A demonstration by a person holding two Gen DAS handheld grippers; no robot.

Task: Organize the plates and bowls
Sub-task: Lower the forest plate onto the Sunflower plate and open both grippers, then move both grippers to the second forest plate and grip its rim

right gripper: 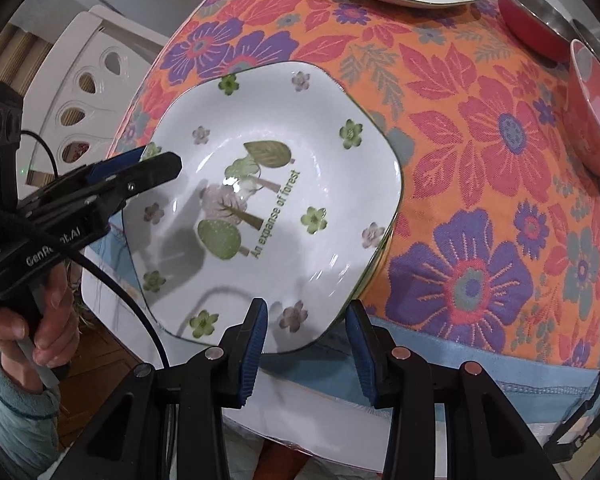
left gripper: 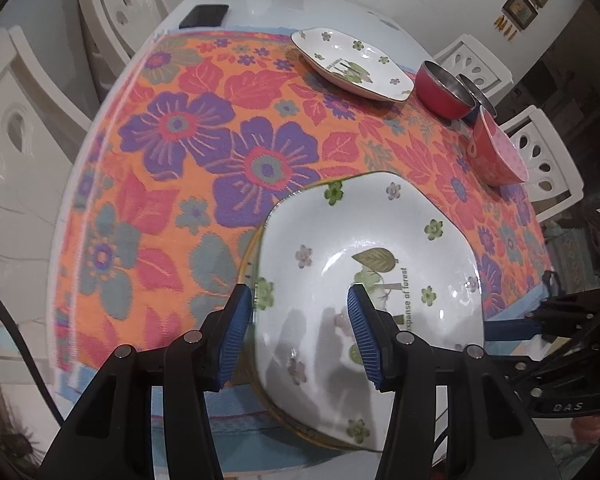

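Straddling the near rim of the white forest-print plate point(right gripper: 284, 184), the left hand-held gripper point(left gripper: 300, 332) stands part-spread, one blue pad point(left gripper: 236, 332) just outside the rim and the other over the plate's well. Whether the pads actually press on the rim cannot be told. The right hand-held gripper point(right gripper: 308, 340) is likewise part-spread, with the plate's near corner between its jaws, and contact there also cannot be confirmed. A person's hand point(right gripper: 40, 312) in a pale blue sleeve holds the left tool's grip. The plate sits at the near edge of the bench point(left gripper: 260, 4), on a floral cloth point(left gripper: 180, 140), and rests on top of at least one other plate (a yellow-green rim point(left gripper: 249, 256) shows below it). A matching plate point(left gripper: 352, 64) lies well apart at the far side of the cloth. To its right stands a red bowl with a steel inside point(left gripper: 444, 88), with a second steel bowl point(left gripper: 478, 94) touching or just behind it, and a pink dotted bowl point(left gripper: 496, 152) nearer. No object lies on the open cloth between the near plate and these. A dark phone point(left gripper: 204, 16) lies on the bare bench beyond the cloth. White chairs point(left gripper: 124, 4) line both sides.
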